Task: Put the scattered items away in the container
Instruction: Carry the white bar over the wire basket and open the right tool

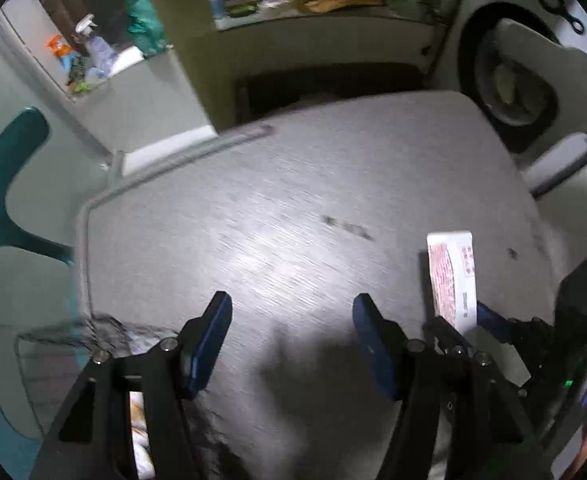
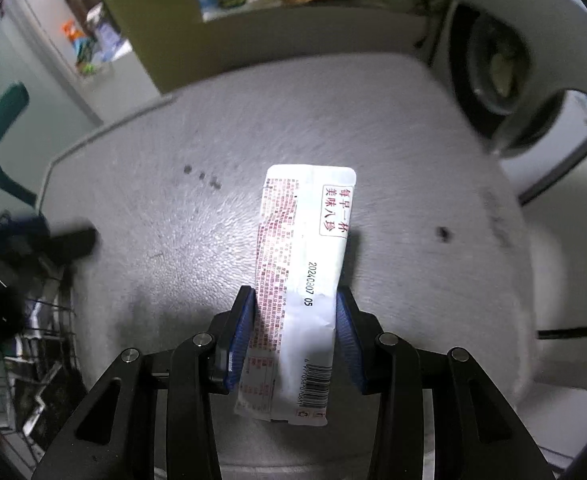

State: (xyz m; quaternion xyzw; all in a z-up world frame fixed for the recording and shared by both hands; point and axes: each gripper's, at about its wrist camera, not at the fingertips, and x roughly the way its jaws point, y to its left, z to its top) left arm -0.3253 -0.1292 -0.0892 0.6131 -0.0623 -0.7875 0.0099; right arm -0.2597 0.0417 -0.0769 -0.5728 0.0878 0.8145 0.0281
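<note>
Right gripper (image 2: 295, 320): closed on a white sachet, blue pads pressing its two long edges.
Sachet (image 2: 301, 264): long white packet with red print, a date stamp and a barcode; held above the grey table, its far end pointing away from the camera. In the left wrist view it stands at the right (image 1: 451, 276), clamped in the right gripper (image 1: 459, 320).
Left gripper (image 1: 291, 344): jaws spread wide, nothing between the blue pads; it hangs over the table.
Wire basket (image 2: 41, 332): dark mesh container at the table's left edge, near the left gripper (image 2: 53, 240); contents blurred.
Table (image 2: 333, 120): grey, speckled, with a few dark spots.
Teal chair (image 1: 9, 184): beside the table's left side.
</note>
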